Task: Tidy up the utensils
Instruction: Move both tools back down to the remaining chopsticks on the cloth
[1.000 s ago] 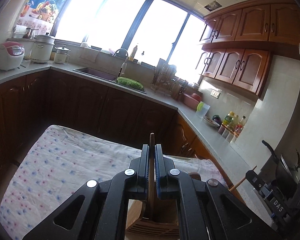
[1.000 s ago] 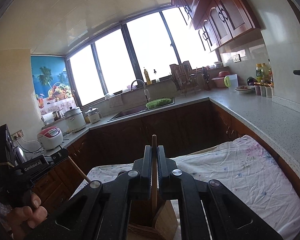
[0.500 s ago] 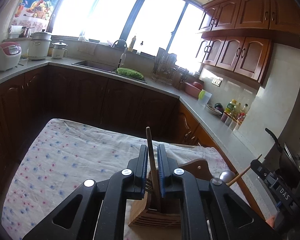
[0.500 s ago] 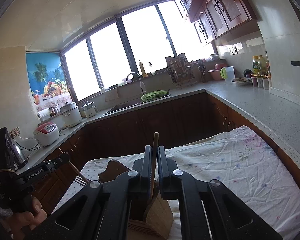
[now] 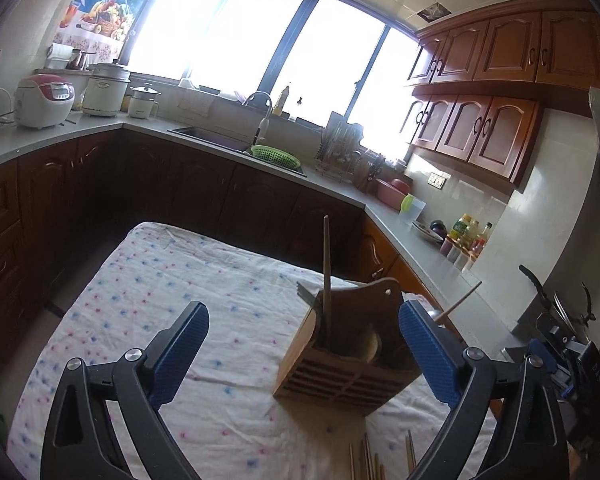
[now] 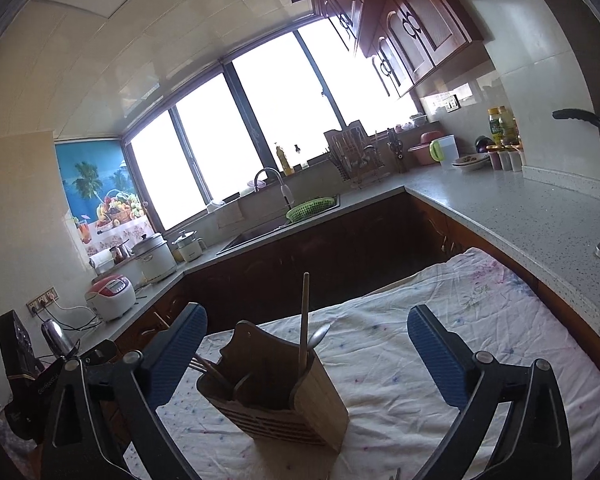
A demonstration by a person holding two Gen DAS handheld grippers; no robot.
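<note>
A wooden utensil holder [image 5: 342, 364] stands on a table with a spotted white cloth [image 5: 172, 300]; it also shows in the right wrist view [image 6: 276, 404]. A wooden stick utensil [image 5: 326, 276] stands upright in it, next to a fork [image 5: 309, 295]. In the right wrist view another wooden stick [image 6: 303, 322] stands in it beside a metal spoon [image 6: 318, 337] and a fork [image 6: 205, 363]. My left gripper [image 5: 304, 354] is open and empty, just in front of the holder. My right gripper [image 6: 306, 354] is open and empty, just behind the holder.
Several wooden chopsticks [image 5: 370, 460] lie on the cloth at the near edge. Grey kitchen counters [image 6: 540, 220] run around the table, with a sink [image 5: 216, 138], rice cookers [image 5: 44, 100], a dish rack [image 6: 354, 156] and bottles [image 5: 466, 240]. Dark cabinets [image 5: 204, 188] stand beyond the table.
Both grippers were shut on wooden stick utensils over the holder. Both have opened and drawn back; the sticks now stand in the holder.
</note>
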